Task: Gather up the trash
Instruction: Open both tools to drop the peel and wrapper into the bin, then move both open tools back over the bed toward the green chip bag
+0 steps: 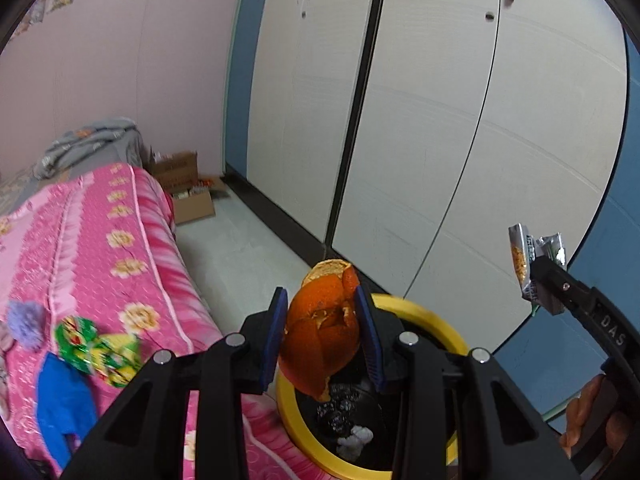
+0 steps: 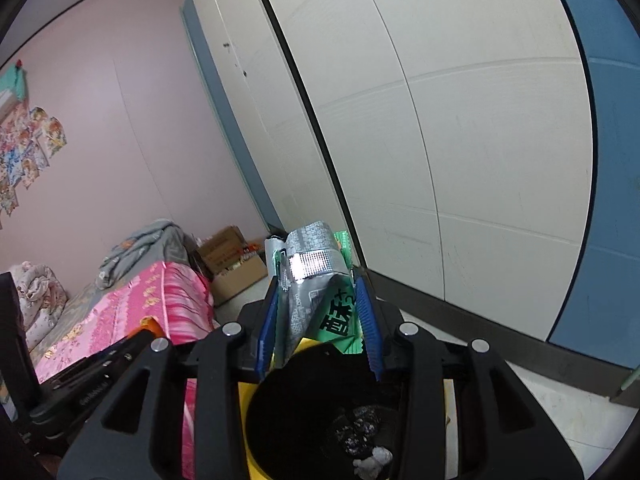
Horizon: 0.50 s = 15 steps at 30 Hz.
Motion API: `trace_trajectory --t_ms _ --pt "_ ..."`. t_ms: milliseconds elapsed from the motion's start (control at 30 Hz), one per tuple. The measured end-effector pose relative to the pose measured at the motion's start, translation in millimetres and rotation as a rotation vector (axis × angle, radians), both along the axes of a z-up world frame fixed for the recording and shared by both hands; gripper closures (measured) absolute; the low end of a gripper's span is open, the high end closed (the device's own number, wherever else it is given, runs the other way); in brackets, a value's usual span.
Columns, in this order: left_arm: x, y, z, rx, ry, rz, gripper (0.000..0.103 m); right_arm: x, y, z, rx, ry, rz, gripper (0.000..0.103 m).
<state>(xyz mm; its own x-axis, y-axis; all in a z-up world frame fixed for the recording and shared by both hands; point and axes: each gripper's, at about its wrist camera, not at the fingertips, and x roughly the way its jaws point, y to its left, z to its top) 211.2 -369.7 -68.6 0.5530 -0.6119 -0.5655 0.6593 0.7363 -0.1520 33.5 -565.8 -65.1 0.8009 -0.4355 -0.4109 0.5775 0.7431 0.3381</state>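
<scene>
A: Item one, nearest my left lens: left gripper point(image 1: 322, 334), blue pads point(image 1: 275, 334) pinching an orange peel point(image 1: 320, 340). Peel hangs over the bin point(image 1: 416, 312), yellow rim, black liner.

B: And your right?

A: Item two: right gripper point(image 2: 320, 312), pads point(image 2: 269, 322) pressed on a wrapper point(image 2: 316, 280), silver and green, black print. It sits above the same bin point(image 2: 245, 408); here only a strip of yellow rim shows, the rest cut off by the gripper body.

B: What does one lens give you that the other doesn't?

A: Left view lists the right gripper point(image 1: 538, 280) from outside, at the right edge, clamped on the wrapper point(image 1: 524, 264), and a hand point(image 1: 588, 412) on its handle, partly cut off. Left view also shows trash on the bed point(image 1: 132, 264): a green-and-yellow packet point(image 1: 96, 350), blurred, beside a blue item point(image 1: 60, 408) and a purple fluffy thing point(image 1: 26, 324); I cannot tell what those two are. Right view shows none of the three; the left gripper's side point(image 2: 96, 368) blocks that part of the bed point(image 2: 160, 304), with a sliver of orange above it.

B: Bin contents?

A: Both views: white crumpled paper point(image 1: 356, 440) and something dark and shiny point(image 2: 358, 428) on the liner. Unidentifiable.

B: Background?

A: Cardboard boxes point(image 1: 182, 188) past the bed, contents too small to read. Wardrobe doors point(image 1: 440, 120) behind. Pictures on the pink wall point(image 2: 28, 156), clearer on the right lens.
</scene>
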Motion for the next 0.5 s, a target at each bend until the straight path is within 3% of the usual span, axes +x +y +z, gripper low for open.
trace_trajectory --t_ms 167,333,400,500 --pt "5 -16 -26 0.036 0.049 -0.024 0.070 12 -11 -22 0.036 0.037 -0.007 0.065" --pt "7 -20 -29 0.036 0.053 -0.028 0.067 18 -14 -31 0.045 0.035 -0.018 0.058" --pt "5 -18 -26 0.022 0.050 -0.024 0.048 12 -14 -32 0.049 0.023 -0.030 0.035" --pt "6 -14 -19 -0.001 0.042 -0.016 0.033 1 -14 -29 0.045 -0.010 -0.046 0.032"
